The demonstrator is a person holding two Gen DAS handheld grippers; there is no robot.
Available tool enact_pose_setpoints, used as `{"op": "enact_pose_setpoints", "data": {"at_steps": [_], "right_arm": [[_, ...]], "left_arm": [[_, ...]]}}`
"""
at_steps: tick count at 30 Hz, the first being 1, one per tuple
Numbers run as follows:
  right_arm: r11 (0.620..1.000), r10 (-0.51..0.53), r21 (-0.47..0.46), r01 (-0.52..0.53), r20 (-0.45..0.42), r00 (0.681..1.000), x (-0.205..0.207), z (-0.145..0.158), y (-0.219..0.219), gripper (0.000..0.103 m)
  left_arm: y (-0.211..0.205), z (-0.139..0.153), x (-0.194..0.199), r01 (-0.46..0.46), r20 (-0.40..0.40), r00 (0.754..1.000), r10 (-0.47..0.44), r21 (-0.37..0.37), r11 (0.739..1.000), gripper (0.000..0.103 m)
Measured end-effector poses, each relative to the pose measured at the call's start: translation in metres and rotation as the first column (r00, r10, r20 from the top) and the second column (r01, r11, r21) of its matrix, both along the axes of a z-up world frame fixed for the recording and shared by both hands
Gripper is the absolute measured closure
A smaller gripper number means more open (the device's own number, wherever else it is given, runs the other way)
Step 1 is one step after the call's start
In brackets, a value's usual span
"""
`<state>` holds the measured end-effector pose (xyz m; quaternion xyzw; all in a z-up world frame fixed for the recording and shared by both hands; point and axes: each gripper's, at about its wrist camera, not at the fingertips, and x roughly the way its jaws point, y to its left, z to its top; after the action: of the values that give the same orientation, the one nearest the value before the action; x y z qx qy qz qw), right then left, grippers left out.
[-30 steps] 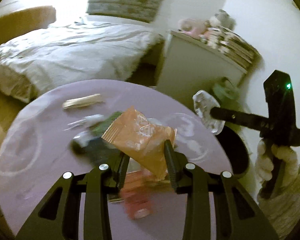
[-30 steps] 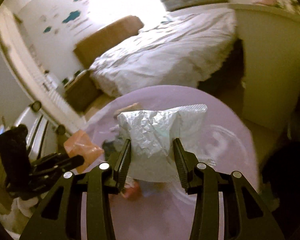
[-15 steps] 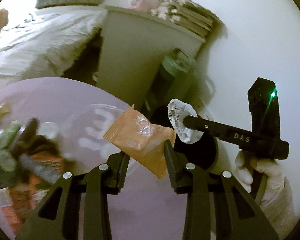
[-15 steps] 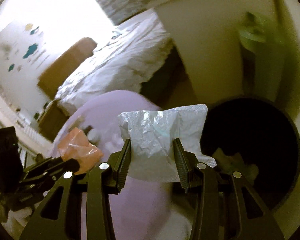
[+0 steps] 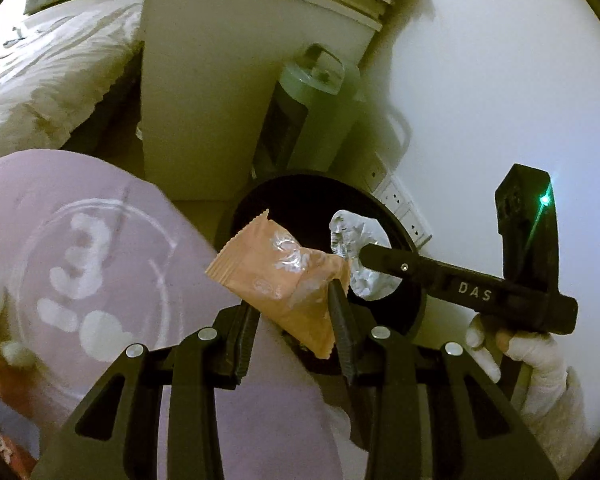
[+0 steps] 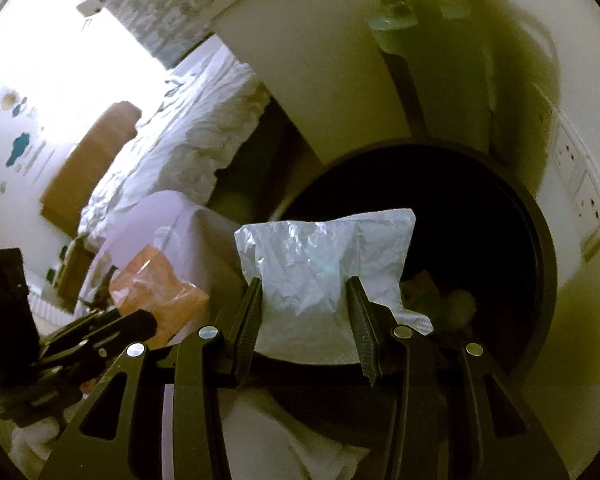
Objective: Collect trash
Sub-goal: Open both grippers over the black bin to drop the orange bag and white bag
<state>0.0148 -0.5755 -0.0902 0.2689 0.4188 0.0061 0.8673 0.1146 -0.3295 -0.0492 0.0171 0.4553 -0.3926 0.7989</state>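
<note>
The left gripper (image 5: pixel 292 332) is clamped on one orange wrapper (image 5: pixel 284 276), its two fingers pinching the packet's lower corner, and the packet hangs at the near rim of the black bin (image 5: pixel 416 308), partly over the purple table (image 5: pixel 80 208) that stands just beside the bin. The right gripper (image 6: pixel 304 320) is clamped on one crumpled silver wrapper (image 6: pixel 324 260), which sits squarely over the bin's dark mouth (image 6: pixel 540 248). The main risk I see is on the left: if those fingers part now, the orange packet could catch the rim or drop onto the table edge or the floor beside the bin, because only part of it overhangs the opening. A second risk is a collision, since the two tools converge on the same mouth and their loads are nearly touching above it; a nudge could knock either light, flimsy wrapper sideways as it falls. Thin foil may also cling to a ribbed pad rather than dropping cleanly. Counted: two grippers, two wrappers held, one bin with some scraps (image 6: pixel 440 292) already at its bottom, one table, and at least a few more pieces of litter (image 5: pixel 4 356) at the table's far side from the bin, too blurred to number.
</note>
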Motion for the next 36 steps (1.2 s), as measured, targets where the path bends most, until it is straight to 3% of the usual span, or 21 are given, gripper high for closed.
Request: {"op": "enact_pose_setpoints", "data": {"at_steps": [22, 24, 28, 30, 36], "right_arm": [[0.997, -0.059, 0.043, 0.062, -0.050, 0.997, -0.001, -0.024, -0.020, 0.059], [0.997, -0.069, 0.043, 0.072, -0.062, 0.996, -0.002, -0.025, -0.021, 0.055], [0.996, -0.081, 0.043, 0.084, -0.065, 0.995, -0.004, -0.023, -0.022, 0.045], [0.995, -0.084, 0.041, 0.087, -0.065, 0.994, -0.004, -0.022, -0.022, 0.040], [0.997, -0.064, 0.036, 0.066, -0.052, 0.997, -0.004, -0.017, -0.012, 0.040]], "left_arm": [[-0.039, -0.012, 0.001, 0.059, -0.018, 0.998, -0.059, 0.057, 0.997, 0.066], [-0.041, -0.012, 0.001, 0.058, -0.017, 0.998, -0.057, 0.067, 0.996, 0.063], [-0.041, -0.011, -0.002, 0.041, 0.001, 0.999, -0.041, 0.082, 0.996, 0.035], [-0.039, -0.008, -0.004, 0.036, 0.016, 0.999, -0.038, 0.082, 0.996, 0.034], [-0.025, 0.000, -0.008, 0.024, 0.030, 0.999, -0.026, 0.079, 0.997, 0.034]]}}
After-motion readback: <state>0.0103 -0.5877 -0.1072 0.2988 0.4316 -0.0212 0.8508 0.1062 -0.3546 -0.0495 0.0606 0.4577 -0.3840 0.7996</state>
